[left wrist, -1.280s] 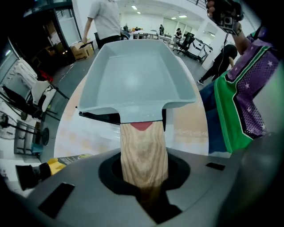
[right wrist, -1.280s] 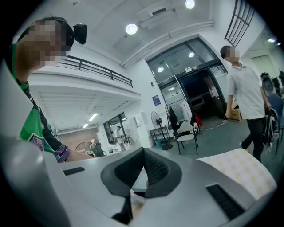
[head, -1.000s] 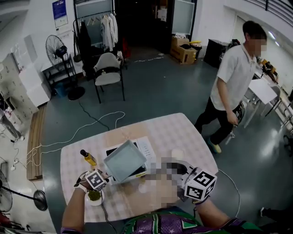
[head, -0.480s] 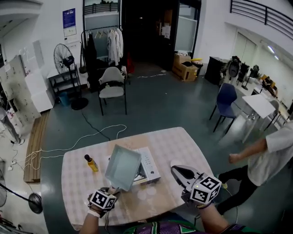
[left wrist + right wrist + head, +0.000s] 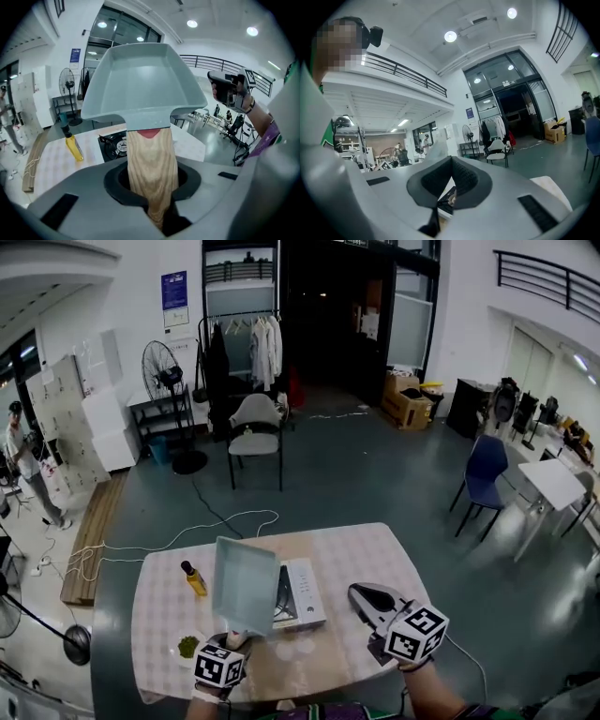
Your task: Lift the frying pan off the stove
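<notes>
The frying pan (image 5: 246, 585) is a square grey pan with a wooden handle (image 5: 151, 164). It is in the air, tipped steeply up, above the left side of the stove (image 5: 302, 592) and clear of it. My left gripper (image 5: 232, 643) is shut on the handle, which runs between the jaws in the left gripper view (image 5: 152, 187). The black burner (image 5: 112, 143) shows below the pan. My right gripper (image 5: 367, 596) hangs over the table's right part with nothing in it, its jaws together (image 5: 445, 192).
A yellow oil bottle (image 5: 194, 579) stands left of the stove on the checked table (image 5: 366, 549). A small white dish of greens (image 5: 188, 647) sits near the front left edge. Chairs, a fan, a clothes rack and loose cables fill the floor beyond.
The pan has risen off the stove and tipped from nearly flat to steeply upright. My left gripper moved right and nearer with it. The walking person has left the view.
</notes>
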Demonstrator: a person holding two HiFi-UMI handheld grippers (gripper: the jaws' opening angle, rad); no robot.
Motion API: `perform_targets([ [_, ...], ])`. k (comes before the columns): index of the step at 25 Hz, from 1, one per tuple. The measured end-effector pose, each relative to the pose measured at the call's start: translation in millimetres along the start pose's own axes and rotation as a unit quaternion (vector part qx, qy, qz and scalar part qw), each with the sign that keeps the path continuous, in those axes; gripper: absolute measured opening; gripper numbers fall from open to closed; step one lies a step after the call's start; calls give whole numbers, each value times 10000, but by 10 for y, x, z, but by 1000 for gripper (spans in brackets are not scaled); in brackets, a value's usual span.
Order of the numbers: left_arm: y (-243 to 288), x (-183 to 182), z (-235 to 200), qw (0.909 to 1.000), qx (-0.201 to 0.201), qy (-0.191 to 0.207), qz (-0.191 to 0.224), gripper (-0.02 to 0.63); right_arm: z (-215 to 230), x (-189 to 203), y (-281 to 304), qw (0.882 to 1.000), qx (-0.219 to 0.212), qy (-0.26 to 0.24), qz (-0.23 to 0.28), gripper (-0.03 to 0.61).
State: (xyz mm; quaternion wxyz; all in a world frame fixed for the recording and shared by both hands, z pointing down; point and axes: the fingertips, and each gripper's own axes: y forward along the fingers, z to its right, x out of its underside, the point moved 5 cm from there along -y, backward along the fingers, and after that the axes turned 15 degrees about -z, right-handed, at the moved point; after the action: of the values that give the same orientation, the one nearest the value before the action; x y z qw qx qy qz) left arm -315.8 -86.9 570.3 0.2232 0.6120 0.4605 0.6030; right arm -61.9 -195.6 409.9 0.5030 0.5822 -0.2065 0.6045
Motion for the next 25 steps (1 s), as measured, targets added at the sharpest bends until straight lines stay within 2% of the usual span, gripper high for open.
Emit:
perform_targets([
  [6,-164,-327,446,9979,-300,-251,525,101,233,-104,-356,9998,-95,-58,137,8],
  [12,-417,-672,760,9909,-565,-437,1145,101,464,-225,-661,9993,-38,-98,366,8],
  [18,-826,-1040,903,9789,-933,-563,1726,101,633,-513,-872,9976,175,-183,646,8],
  [25,-1081,-1119,986,9623,-1357,-660,2261,101,791,-554,-1046,9938,402,-233,1007,6],
])
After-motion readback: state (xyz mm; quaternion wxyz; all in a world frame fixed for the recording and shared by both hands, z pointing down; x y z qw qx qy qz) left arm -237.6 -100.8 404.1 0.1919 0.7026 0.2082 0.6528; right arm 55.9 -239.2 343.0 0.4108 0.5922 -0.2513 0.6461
